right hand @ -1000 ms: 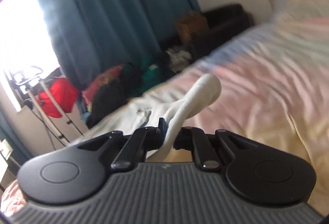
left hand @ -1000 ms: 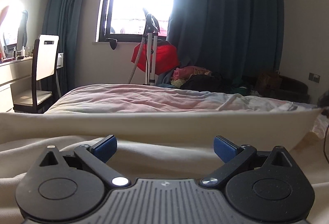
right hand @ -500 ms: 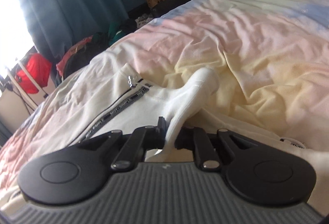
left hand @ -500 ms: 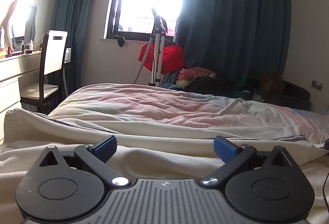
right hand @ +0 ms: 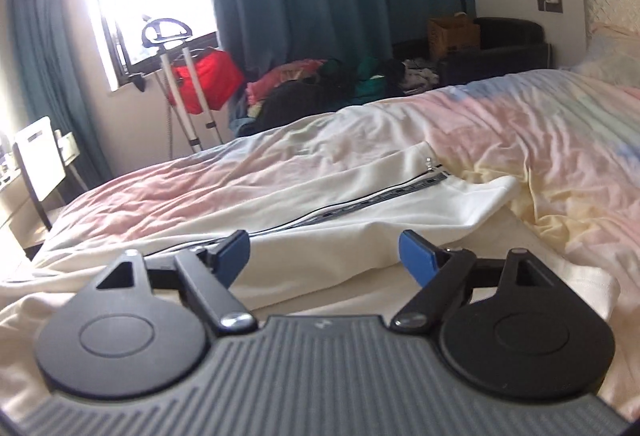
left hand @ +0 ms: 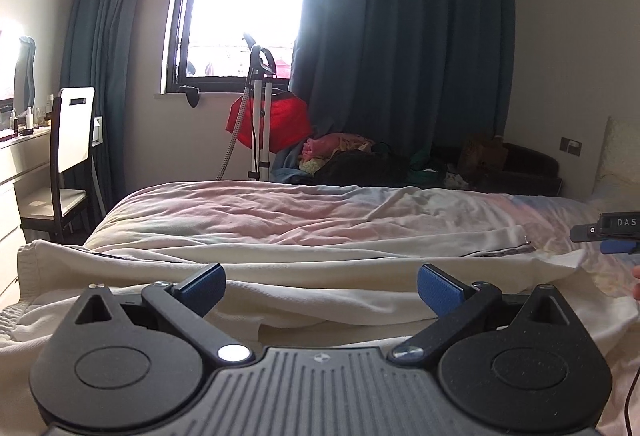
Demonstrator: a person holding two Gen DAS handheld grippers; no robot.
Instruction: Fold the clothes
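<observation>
A cream-white zip-up garment [left hand: 312, 268] lies spread across the bed, folded lengthwise, with a dark-trimmed zipper [right hand: 384, 195] along its top. It also shows in the right wrist view [right hand: 380, 232]. My left gripper [left hand: 320, 286] is open and empty, low over the garment's near part. My right gripper [right hand: 324, 254] is open and empty just above the garment's folded edge. The right gripper also shows at the right edge of the left wrist view [left hand: 612, 236].
The bed [right hand: 540, 139] has a rumpled pastel pink, yellow and blue sheet. Beyond it stand a garment steamer [left hand: 258, 115] with a red item, a clothes pile [left hand: 352, 159], dark curtains, a white chair [left hand: 70, 155] and a dresser at left.
My right gripper has opened and let go of the white garment fold it was shut on; the fabric now lies flat. My left gripper stayed open and rose slightly.
</observation>
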